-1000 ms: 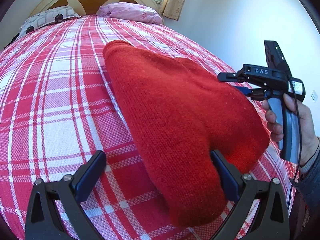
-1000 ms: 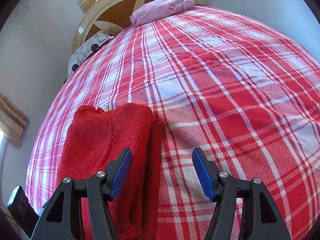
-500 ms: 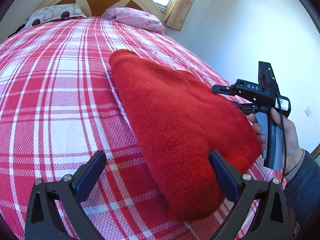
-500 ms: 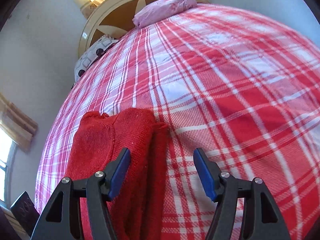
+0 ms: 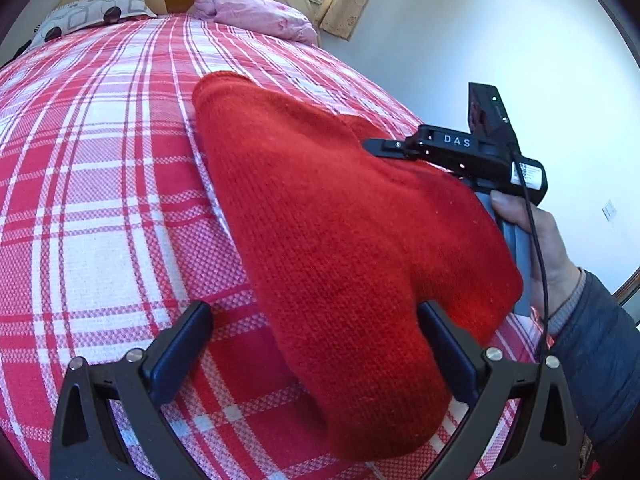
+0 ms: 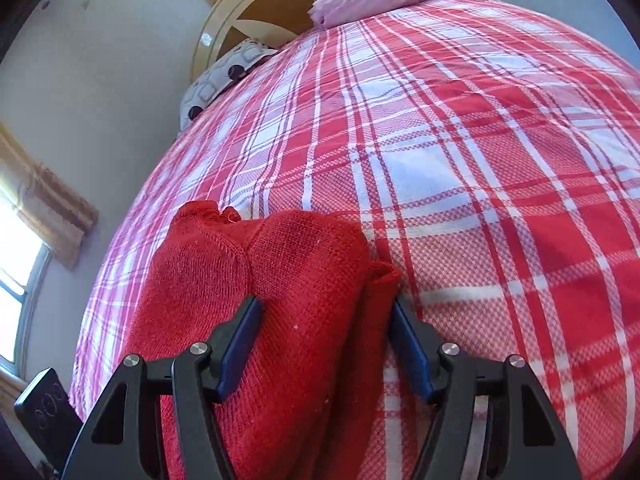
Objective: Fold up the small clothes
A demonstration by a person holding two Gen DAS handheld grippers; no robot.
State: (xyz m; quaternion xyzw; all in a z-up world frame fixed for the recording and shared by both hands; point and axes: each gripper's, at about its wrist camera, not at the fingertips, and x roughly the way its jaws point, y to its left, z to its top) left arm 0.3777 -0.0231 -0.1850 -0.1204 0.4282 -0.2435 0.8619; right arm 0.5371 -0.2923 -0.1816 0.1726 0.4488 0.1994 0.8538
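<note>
A folded red knit sweater (image 5: 340,240) lies on the red and white plaid bedspread (image 5: 100,184). My left gripper (image 5: 316,344) is open, its jaws straddling the near end of the sweater. In the right wrist view my right gripper (image 6: 326,340) is open, its jaws on either side of the sweater's (image 6: 280,292) folded edge. The right gripper also shows in the left wrist view (image 5: 460,152), held by a hand over the sweater's far right side.
A pink pillow (image 5: 260,16) and a patterned pillow (image 5: 92,12) lie against the cream and wood headboard (image 6: 276,12). A white wall (image 5: 500,40) runs along the bed's right side. A dark box (image 6: 44,408) sits low at the left in the right wrist view.
My right gripper has moved left over the sweater, so the folded edge now sits between its jaws. The left gripper has tilted a little and stays around the sweater's near end.
</note>
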